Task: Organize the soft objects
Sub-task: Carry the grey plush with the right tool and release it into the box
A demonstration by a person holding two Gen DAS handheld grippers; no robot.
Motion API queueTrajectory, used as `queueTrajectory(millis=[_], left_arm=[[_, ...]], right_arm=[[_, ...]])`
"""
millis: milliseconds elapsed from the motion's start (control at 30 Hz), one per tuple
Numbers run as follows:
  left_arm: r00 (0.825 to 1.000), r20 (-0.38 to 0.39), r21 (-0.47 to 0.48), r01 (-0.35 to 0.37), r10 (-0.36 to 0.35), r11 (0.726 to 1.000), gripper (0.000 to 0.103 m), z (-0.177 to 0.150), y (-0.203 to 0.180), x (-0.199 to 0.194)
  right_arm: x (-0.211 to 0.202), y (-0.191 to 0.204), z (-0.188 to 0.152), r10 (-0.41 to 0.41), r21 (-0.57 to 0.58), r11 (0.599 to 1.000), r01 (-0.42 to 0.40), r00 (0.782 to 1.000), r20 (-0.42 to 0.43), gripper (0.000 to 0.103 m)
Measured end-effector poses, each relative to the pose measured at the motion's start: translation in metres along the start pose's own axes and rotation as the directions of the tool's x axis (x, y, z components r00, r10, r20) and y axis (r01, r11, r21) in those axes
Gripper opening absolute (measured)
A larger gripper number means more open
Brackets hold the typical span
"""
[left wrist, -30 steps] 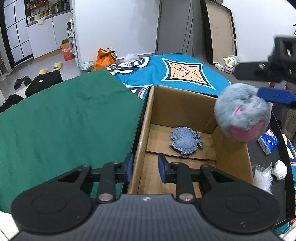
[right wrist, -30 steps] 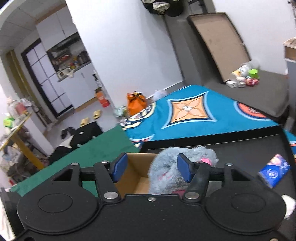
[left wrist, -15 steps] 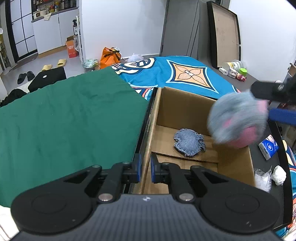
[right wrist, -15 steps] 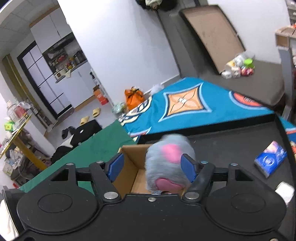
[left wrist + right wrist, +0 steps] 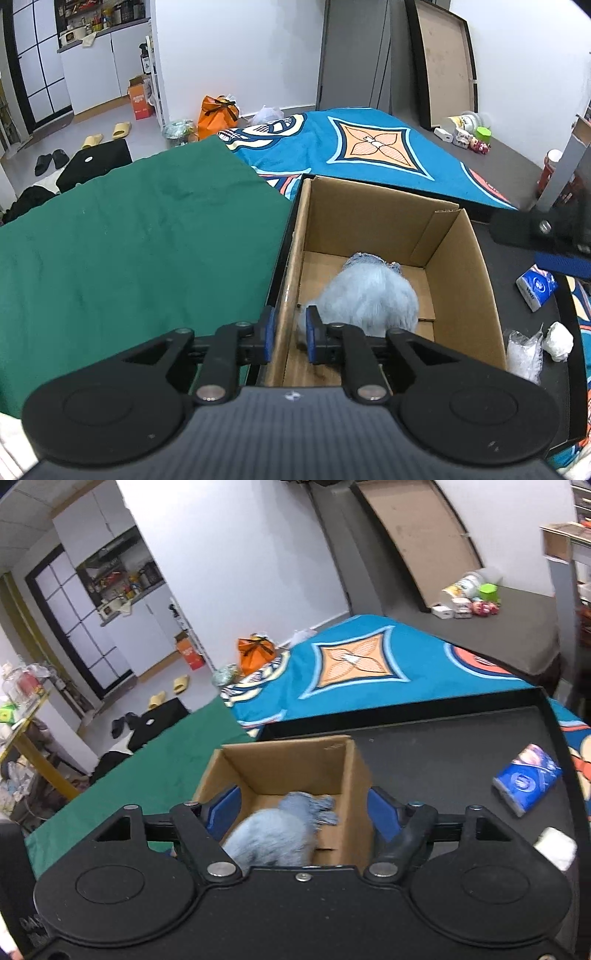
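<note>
Your right gripper (image 5: 304,808) hangs above the open cardboard box (image 5: 458,258), its jaws wide and opening, with nothing pressed between the blue pads (image 5: 223,810). The grey plush toy (image 5: 273,836) lies below them inside the box, blurred, so you cannot tell whether it has fully settled on the floor of the box. In the right wrist view it sits at about 6 o'clock, low between the two fingers but clear of both.

A blue fringed cloth piece (image 5: 317,805) lies just beyond the toy, toward 12 o'clock, partly covered by it.

Your left gripper (image 5: 290,334) straddles the box's near-left wall, jaws narrow and opening, one pad on each side of the cardboard edge; the contact itself is too tight to read. From there the toy (image 5: 369,299) lies just past the right-hand pad, toward 1 o'clock.

On the dark bench (image 5: 443,746) at 3 o'clock of the box lie a blue tissue pack (image 5: 526,779) and a white wad (image 5: 556,847).
</note>
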State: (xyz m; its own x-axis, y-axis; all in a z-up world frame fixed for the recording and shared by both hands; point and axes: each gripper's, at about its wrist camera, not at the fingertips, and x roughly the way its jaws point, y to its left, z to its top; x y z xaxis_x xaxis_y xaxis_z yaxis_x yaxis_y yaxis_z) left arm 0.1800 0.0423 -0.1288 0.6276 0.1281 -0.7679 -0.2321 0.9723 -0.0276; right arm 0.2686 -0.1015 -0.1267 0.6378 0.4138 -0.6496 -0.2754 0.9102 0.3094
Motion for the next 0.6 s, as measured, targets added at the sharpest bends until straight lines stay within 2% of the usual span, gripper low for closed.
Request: queueTrajectory(millis=[100,167,267,500,600], left_arm=[[1.000,-0.001,0.003,0.006,-0.006,1.000,0.030,0.000,-0.003,-0.001],[1.000,0.004,0.016,0.003,-0.003,1.000,0.042,0.001,-0.007,-0.003],[1.000,0.018,0.044,-0.019,0.018,0.999,0.053,0.001,-0.014,-0.005],[0.999,0.025,0.077,-0.044,0.042,0.996,0.060,0.003,-0.030,-0.006],[0.999,0.030,0.100,-0.047,0.045,0.994,0.069,0.003,-0.038,-0.006]], right_arm=[[-0.003,-0.015,-0.005,-0.030,0.025,0.999,0.030,1.000,-0.007,0.076],[-0.004,-0.025,-0.008,-0.048,0.040,0.998,0.048,0.999,-0.013,0.076],[-0.007,-0.039,-0.012,-0.071,0.056,0.996,0.073,0.997,-0.020,0.077],[-0.011,-0.074,-0.020,-0.128,0.094,0.987,0.131,0.991,-0.036,0.081],[-0.013,-0.087,-0.025,-0.144,0.108,0.983,0.149,0.988,-0.047,0.082]])
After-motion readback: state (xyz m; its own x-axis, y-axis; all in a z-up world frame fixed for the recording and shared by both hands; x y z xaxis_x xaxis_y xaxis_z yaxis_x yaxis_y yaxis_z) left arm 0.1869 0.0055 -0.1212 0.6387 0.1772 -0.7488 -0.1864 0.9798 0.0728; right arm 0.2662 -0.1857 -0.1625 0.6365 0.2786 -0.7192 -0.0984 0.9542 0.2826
